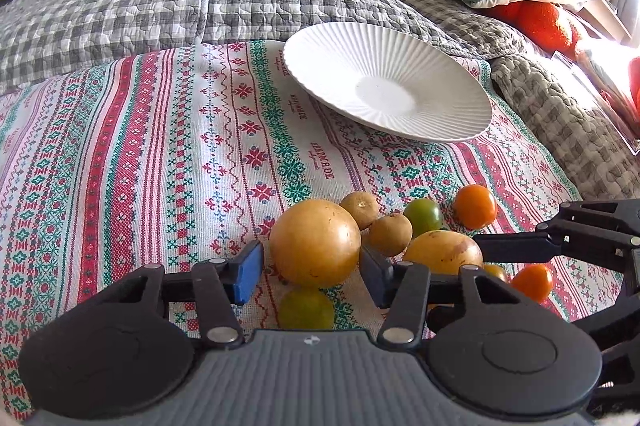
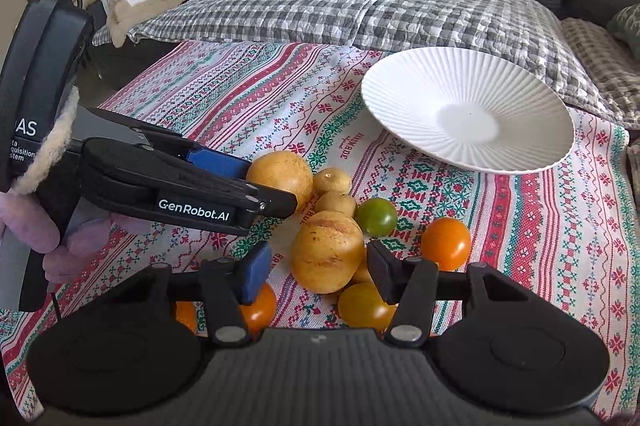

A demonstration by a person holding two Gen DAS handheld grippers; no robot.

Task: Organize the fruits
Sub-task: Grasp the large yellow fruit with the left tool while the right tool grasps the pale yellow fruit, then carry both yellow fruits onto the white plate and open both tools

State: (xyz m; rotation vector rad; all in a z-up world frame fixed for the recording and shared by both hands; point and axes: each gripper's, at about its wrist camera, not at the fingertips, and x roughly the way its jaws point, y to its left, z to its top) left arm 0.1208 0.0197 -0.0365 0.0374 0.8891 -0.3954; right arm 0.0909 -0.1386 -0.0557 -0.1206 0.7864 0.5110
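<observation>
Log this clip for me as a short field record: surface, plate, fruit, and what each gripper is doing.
surface: patterned cloth in front of a sofa
plate: white ribbed plate, nothing in it, beyond the fruit
fruit: loose pile on the cloth, none on the plate; two big yellow fruits, small brown ones, green tomato, orange tomatoes
left gripper: open, fingers either side of a big yellow fruit, no squeeze visible
right gripper: open around the other yellow fruit
</observation>
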